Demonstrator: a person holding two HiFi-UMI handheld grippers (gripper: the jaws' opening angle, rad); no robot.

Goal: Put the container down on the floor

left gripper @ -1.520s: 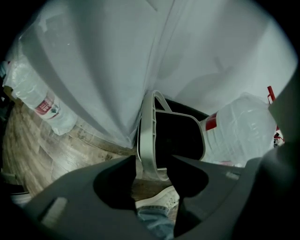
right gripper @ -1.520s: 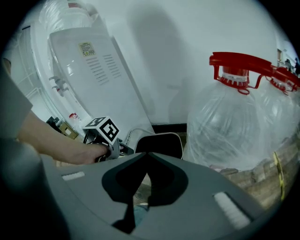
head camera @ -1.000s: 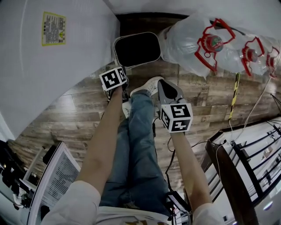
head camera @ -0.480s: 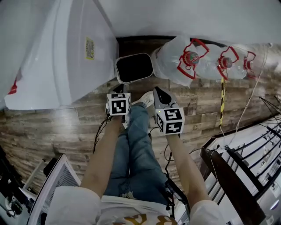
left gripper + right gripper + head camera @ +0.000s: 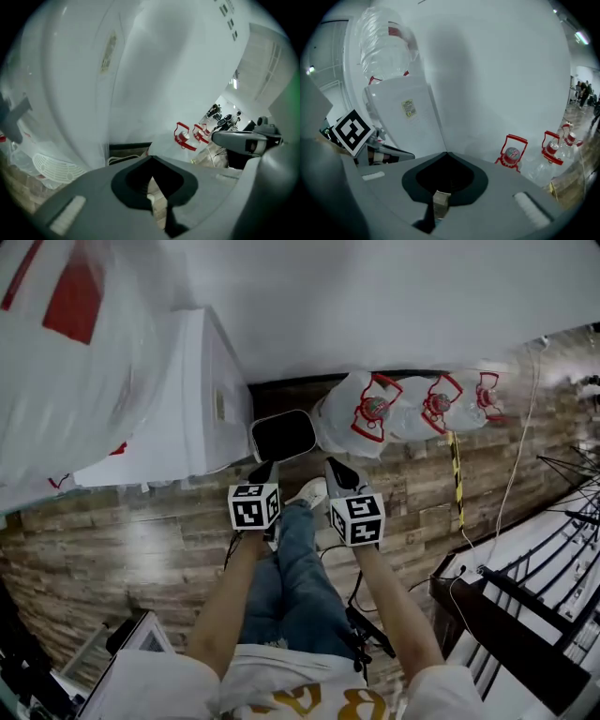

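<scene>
Wood floor (image 5: pixel 141 540), black container (image 5: pixel 282 435), L gripper (image 5: pixel 265 466) & R gripper (image 5: pixel 331 463) jaws together, shoe (image 5: pixel 307 491) partly hidden.

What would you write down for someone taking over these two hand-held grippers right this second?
Left gripper: jaws together, holding nothing.
Right gripper: jaws together, holding nothing.
Both hang above the person's legs, tips pointing at the container.
Container: black, upright on the wooden floor by the wall, between the white appliance and the water bottles. Neither gripper touches it.
Done: the container is on the floor.
Left: apparently nothing.
</scene>
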